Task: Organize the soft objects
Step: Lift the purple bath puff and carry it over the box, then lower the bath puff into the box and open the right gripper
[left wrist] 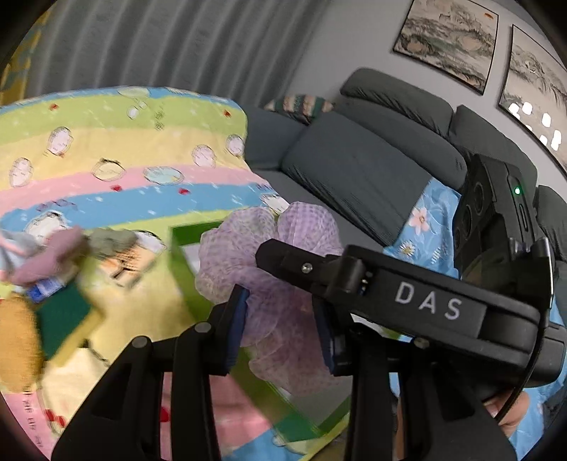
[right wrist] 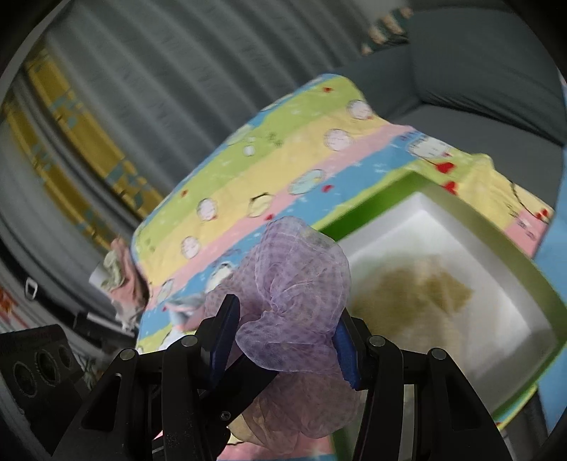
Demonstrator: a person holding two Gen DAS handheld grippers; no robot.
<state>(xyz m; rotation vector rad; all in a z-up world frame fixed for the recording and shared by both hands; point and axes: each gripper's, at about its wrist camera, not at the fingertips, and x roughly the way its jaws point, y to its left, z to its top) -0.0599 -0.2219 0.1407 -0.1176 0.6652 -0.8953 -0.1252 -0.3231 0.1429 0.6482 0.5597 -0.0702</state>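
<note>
Both grippers grip one and the same thing: a crumpled lilac mesh puff of sheer netting (left wrist: pixel 280 283). The left gripper (left wrist: pixel 280 333) has its two blue pads pressed into the lower folds of the puff, jaws narrowed on it, and the right gripper (right wrist: pixel 287 337) pinches the same puff (right wrist: pixel 294 301) between its own two blue pads, its black body, lettered DAS, crossing the left wrist view from the right. The puff hangs above the near edge of one green-walled box with a white lining (right wrist: pixel 545 283); in the left wrist view the box (left wrist: pixel 184 269) shows only as blurred green walls behind and below the puff. Inside the box lies one tan fuzzy lump (right wrist: pixel 418 294), too blurred to name. The box sits on one striped cloth of green, yellow, pink and blue printed with round cartoon shapes (left wrist: pixel 124 149), which covers the whole surface. To the left of the box on that cloth lies a blurred cluster: one pink soft piece (left wrist: pixel 53 259), one green-and-yellow sponge (left wrist: pixel 67 326), one brown plush shape (left wrist: pixel 17 347) and one small blue-labelled item (left wrist: pixel 46 289). Beyond the box stands one dark grey sofa (left wrist: pixel 358 170) with one striped cushion (left wrist: pixel 301 106) and a blue floral cloth (left wrist: pixel 425 227), two framed landscape pictures (left wrist: pixel 446 32) on the wall above, and grey curtains (left wrist: pixel 159 46) to the left.
</note>
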